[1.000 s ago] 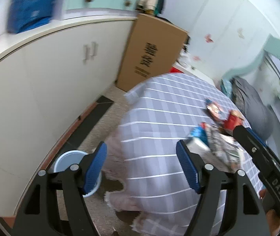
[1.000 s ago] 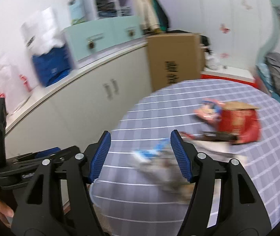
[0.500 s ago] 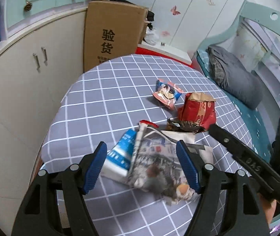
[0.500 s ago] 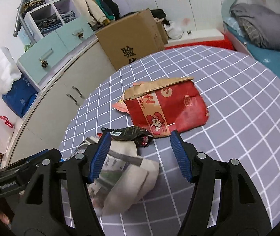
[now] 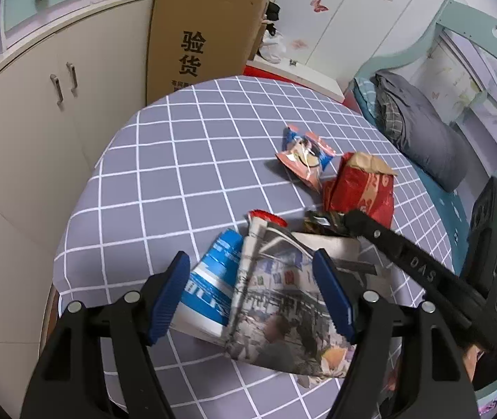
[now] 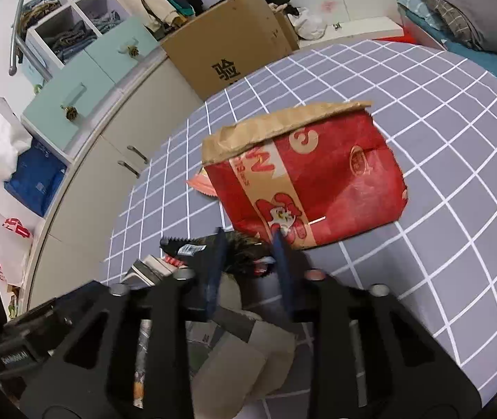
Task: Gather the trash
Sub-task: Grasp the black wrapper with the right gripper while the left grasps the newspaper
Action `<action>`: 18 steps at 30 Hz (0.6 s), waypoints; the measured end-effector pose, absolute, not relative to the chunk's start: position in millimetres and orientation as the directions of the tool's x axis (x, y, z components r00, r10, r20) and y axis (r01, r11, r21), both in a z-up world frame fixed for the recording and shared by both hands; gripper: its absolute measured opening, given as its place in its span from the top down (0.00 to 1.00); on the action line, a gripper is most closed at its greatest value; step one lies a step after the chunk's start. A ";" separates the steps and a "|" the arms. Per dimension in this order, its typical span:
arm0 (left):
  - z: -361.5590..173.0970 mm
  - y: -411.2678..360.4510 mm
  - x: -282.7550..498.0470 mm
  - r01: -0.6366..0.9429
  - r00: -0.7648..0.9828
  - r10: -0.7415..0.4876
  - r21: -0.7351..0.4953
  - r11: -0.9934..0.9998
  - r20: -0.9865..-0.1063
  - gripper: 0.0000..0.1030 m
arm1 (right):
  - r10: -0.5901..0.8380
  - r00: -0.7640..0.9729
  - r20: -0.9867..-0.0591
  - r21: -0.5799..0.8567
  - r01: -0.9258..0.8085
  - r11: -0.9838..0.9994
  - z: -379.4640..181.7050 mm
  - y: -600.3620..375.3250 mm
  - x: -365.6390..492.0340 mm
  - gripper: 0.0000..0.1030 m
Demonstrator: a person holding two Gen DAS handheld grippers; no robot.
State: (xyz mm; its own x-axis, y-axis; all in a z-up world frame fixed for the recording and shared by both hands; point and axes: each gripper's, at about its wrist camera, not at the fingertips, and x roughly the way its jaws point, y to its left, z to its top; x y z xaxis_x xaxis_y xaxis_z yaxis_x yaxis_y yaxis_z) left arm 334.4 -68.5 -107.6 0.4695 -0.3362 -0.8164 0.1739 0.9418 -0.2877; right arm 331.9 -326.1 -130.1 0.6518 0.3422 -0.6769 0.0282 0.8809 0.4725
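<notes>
Trash lies on a round table with a grey checked cloth. A folded newspaper and a blue-and-white packet lie between the fingers of my open left gripper. A red paper bag and a pink snack packet lie further back. My right gripper has its jaws narrowed around a dark crumpled wrapper, just in front of the red paper bag. The right gripper also shows in the left wrist view at the dark wrapper.
A cardboard box stands behind the table beside white cabinets. A bed with a grey pillow is at the right. Shelves with clothes and bags line the left wall.
Both grippers came down closer to the trash. My right gripper moved forward to the dark wrapper and its jaws narrowed around it. My left gripper stays open over the newspaper.
</notes>
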 end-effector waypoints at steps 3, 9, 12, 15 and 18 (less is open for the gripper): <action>-105.3 -72.6 331.9 0.202 0.466 -0.349 -0.286 0.937 -0.813 0.31 | 0.316 0.694 -0.647 0.438 0.000 0.899 -118.5 -323.7 321.7 0.87; -102.8 -79.5 324.3 0.240 0.459 -0.366 -0.283 0.929 -0.810 0.31 | 0.185 0.819 -0.544 0.328 0.005 0.945 -87.7 -324.0 281.5 0.89; -102.9 -81.7 322.6 0.245 0.459 -0.365 -0.280 0.928 -0.810 0.32 | 0.149 0.852 -0.501 0.304 0.012 0.953 -76.6 -328.0 263.5 0.89; -104.5 -82.2 323.5 0.241 0.452 -0.367 -0.285 0.928 -0.813 0.36 | 0.160 0.858 -0.488 0.307 -0.003 0.952 -71.8 -330.0 252.4 0.89; -109.0 -84.1 323.5 0.248 0.428 -0.374 -0.292 0.924 -0.822 0.41 | 0.176 0.852 -0.492 0.314 -0.015 0.949 -74.3 -329.4 246.1 0.89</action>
State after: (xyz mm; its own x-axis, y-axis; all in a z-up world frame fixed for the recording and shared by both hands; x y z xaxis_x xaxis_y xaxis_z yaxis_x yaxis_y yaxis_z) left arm 323.5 -84.1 -109.0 0.4283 -0.3744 -0.8224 0.2476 0.9239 -0.2917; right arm 246.2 -329.4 -74.3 0.8524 0.1764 -0.4923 -0.0148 0.9492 0.3144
